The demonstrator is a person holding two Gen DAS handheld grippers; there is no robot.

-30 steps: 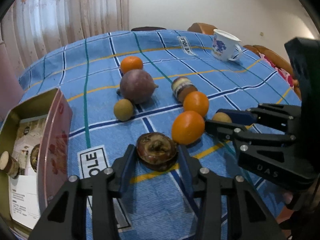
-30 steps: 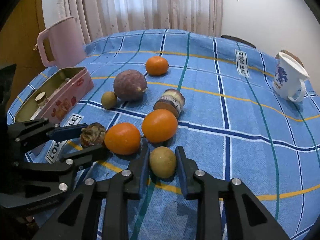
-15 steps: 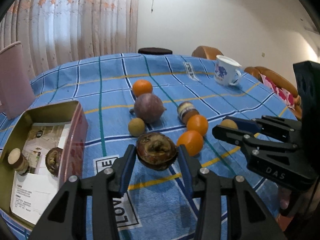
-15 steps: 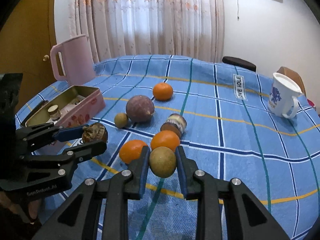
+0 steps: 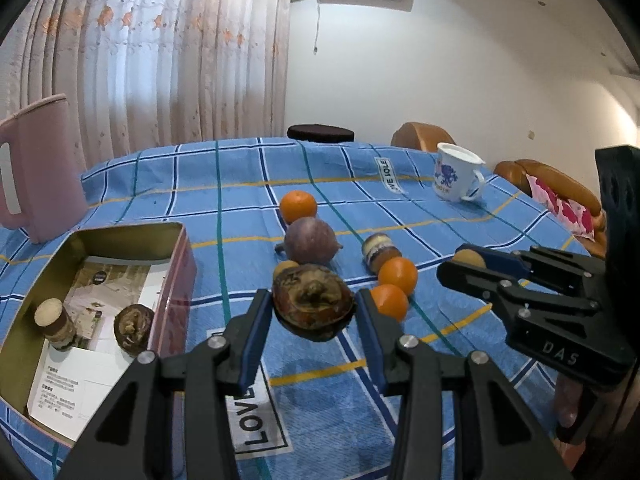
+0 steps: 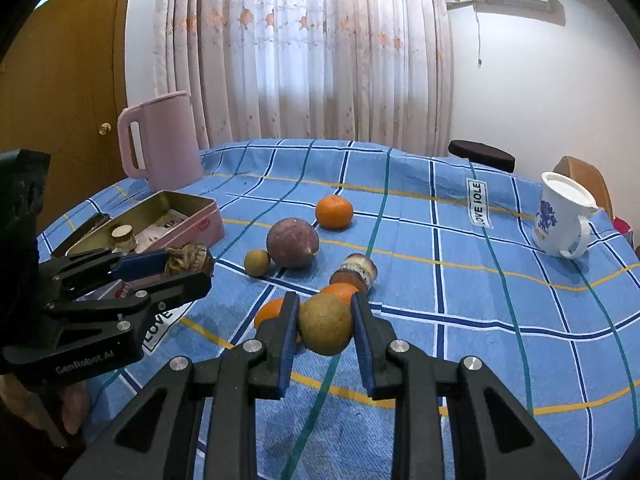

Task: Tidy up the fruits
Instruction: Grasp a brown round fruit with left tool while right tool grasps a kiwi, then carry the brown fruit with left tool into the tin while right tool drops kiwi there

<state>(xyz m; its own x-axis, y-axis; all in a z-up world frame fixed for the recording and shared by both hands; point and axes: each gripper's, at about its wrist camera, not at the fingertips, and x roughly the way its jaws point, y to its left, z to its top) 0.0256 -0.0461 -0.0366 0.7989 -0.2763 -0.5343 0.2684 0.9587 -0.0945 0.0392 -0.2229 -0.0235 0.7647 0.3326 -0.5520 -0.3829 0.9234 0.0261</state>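
Both fruits have come up off the tablecloth (image 5: pixel 320 420) since a second ago, so carrying is next: left gripper (image 5: pixel 314 316) jaws clamped on the wrinkled brown fruit (image 5: pixel 314 306), right gripper (image 6: pixel 325 326) jaws clamped on the small tan fruit (image 6: pixel 326 324). Pink tin (image 5: pixel 180 276) near left holds one similar brown fruit (image 5: pixel 132 330), a small jar (image 5: pixel 54 322) and a leaflet; oranges and others remain on the table.

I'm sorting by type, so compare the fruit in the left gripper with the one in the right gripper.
The brown fruit in the left gripper is dark, wrinkled and flattened; the tan fruit in the right gripper is smooth, yellowish and round. The brown fruit looks wider, with the left jaws further apart than the right jaws. Both are clamped between blue pads and lifted clear of the tablecloth.
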